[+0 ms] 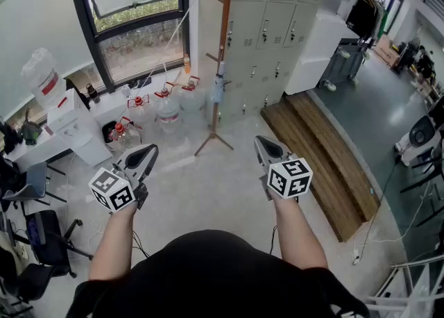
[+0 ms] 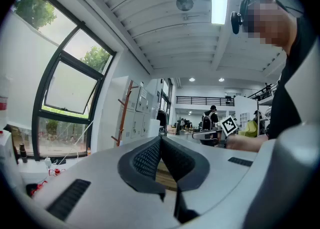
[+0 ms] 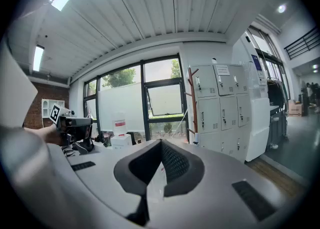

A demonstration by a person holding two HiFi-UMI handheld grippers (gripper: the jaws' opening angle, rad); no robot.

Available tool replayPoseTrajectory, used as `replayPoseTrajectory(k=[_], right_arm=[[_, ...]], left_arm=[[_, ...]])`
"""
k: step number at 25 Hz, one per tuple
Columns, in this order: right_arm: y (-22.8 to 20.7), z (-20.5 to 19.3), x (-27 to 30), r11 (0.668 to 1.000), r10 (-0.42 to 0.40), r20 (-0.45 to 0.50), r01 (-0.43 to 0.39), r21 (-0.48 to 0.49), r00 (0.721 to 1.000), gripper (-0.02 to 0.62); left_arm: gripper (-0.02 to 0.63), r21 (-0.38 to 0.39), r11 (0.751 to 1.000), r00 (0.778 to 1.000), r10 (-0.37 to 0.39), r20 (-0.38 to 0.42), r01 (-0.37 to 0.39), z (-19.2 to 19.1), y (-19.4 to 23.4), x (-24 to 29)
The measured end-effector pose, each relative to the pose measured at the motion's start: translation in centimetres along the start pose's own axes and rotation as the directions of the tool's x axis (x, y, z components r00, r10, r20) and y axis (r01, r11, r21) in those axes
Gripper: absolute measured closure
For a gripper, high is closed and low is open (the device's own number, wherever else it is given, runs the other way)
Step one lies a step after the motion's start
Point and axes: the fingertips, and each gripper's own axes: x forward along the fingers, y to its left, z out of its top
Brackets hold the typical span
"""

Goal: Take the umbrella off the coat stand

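A tall brown wooden coat stand (image 1: 222, 53) rises from the floor ahead of me, in front of the grey lockers. A small folded pale-blue umbrella (image 1: 218, 89) hangs from it at about mid height. My left gripper (image 1: 149, 153) and right gripper (image 1: 262, 144) are held out level, well short of the stand and to either side of it. Each has its jaws together with nothing between them. In the left gripper view (image 2: 160, 139) the stand (image 2: 124, 113) shows far off to the left. The right gripper view (image 3: 161, 143) has the stand (image 3: 192, 103) just right of centre.
Several water jugs (image 1: 168, 112) stand on the floor left of the stand's feet, under the window. A white water dispenser (image 1: 69, 126) and office chairs (image 1: 38, 233) are at the left. Lockers (image 1: 277, 25) line the back, and a raised wooden platform (image 1: 326, 157) runs along the right.
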Motion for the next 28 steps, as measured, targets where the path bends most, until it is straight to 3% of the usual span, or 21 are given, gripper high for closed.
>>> replayPoseTrajectory(k=[17,28], right_arm=[[-4.8,1.2,0.6,0.996,0.073,0.050,-0.075,0.038,0.996,0.582],[-6.8,-0.2,4.1,0.996,0.063,0.043,-0.066,0.054,0.997,0.582]], left_arm=[[0.583,-0.014,0.999,0.999,0.041,-0.002,-0.041,-0.4,-2.9,4.0],[0.583,-0.034,0.999,0.999,0.035,0.003,-0.035,-1.4,0.0,6.0]])
